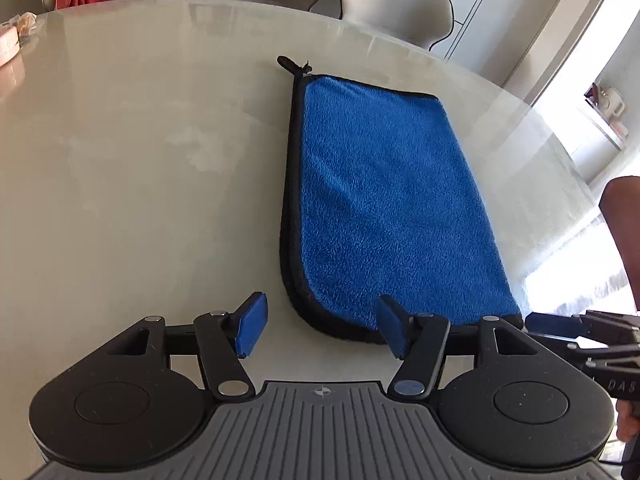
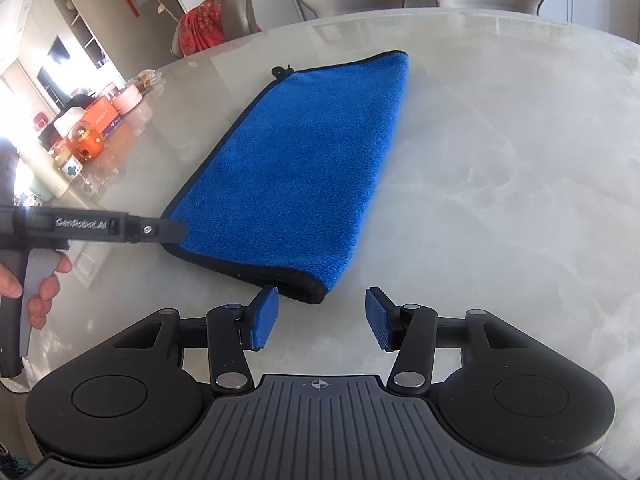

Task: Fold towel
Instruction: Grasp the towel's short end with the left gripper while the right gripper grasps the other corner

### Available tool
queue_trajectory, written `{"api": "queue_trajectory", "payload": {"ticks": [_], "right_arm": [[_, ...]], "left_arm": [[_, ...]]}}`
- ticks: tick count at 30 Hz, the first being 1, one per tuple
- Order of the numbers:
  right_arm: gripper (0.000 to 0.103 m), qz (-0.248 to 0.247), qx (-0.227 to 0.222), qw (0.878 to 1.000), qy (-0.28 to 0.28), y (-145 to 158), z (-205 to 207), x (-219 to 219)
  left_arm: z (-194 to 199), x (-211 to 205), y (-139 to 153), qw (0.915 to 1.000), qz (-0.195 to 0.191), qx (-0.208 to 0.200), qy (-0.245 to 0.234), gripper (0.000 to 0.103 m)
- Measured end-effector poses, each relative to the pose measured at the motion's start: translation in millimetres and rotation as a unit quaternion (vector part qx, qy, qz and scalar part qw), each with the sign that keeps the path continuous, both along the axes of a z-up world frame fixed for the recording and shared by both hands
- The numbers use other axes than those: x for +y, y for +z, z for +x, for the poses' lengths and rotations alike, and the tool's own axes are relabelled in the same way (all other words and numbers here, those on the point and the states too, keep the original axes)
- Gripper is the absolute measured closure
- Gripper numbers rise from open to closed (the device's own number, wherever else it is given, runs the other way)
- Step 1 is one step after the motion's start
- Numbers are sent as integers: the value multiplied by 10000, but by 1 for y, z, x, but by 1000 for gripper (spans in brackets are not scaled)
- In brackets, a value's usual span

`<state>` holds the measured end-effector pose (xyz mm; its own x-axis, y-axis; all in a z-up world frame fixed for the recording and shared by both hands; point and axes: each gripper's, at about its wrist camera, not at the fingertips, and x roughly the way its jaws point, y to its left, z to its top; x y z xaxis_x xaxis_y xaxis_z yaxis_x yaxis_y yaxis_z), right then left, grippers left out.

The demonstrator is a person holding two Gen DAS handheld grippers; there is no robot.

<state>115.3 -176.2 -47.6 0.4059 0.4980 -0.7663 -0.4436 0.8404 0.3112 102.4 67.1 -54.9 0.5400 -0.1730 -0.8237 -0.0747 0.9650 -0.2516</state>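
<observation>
Left wrist view has the blue towel (image 1: 396, 204) lying flat on the pale table (image 1: 140, 160), already doubled over, its black-edged near end just ahead of the tools. Left gripper (image 1: 322, 326) is spread, nothing between its pads, near left corner sitting in the gap. Right gripper (image 2: 322, 318) is spread too, empty, just short of the near right corner. Risk from here: a pinch catching only the top layer, so the layers peel apart on the lift. Uneven grabs would skew the fold, and that glossy tabletop could let the cloth slide.
</observation>
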Motion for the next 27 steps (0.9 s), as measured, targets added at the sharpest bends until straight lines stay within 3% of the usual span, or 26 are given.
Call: {"api": "queue_trajectory", "payload": {"ticks": [3,5,6,8,9,10,12,15,17,19,20,22,24,27], "right_arm": [[53,-109,-147,9997,176,0,-2,8],[53,-206,-267,9990,299,0,-4,17],[53,-237,-338,9986,343,0,-5,20],[69,-281,-455,9979,352,-1,-7,24],[76,-287,-441,9981,325,-1,-6,24],[90,-291,-420,9983,294,-1,-5,24],[94,62,-229,9997,112,2,3,15],[96,692,-37,9975,-125,9,15,1],[96,1074,76,9939,-257,16,24,-6],[96,1407,157,9894,-321,22,31,-10],[96,1559,214,9870,-330,25,35,-11],[96,1722,297,9840,-352,29,42,-11],[96,1859,372,9811,-378,31,49,-11],[96,2110,574,9747,-466,30,60,-11]], "left_arm": [[2,-10,-2,9994,288,-55,-180,42],[2,-16,-2,9983,492,-106,-284,63],[2,-17,-2,9979,559,-114,-308,64],[3,-15,-1,9984,486,-107,-263,85],[4,-13,-1,9990,374,-98,-242,88],[5,-11,-1,9993,280,-88,-227,90],[10,-10,-1,9994,232,-69,-255,90],[6,-13,8,9976,434,-324,-438,82],[-1,-14,20,9942,635,-667,-555,62],[-12,-16,34,9875,844,-1109,-742,49],[-18,-17,41,9827,952,-1333,-859,43],[-29,-22,51,9714,1135,-1690,-1220,40],[-42,-34,56,9549,1343,-2002,-1735,40],[-47,-52,47,9363,1644,-2059,-2322,40]]}}
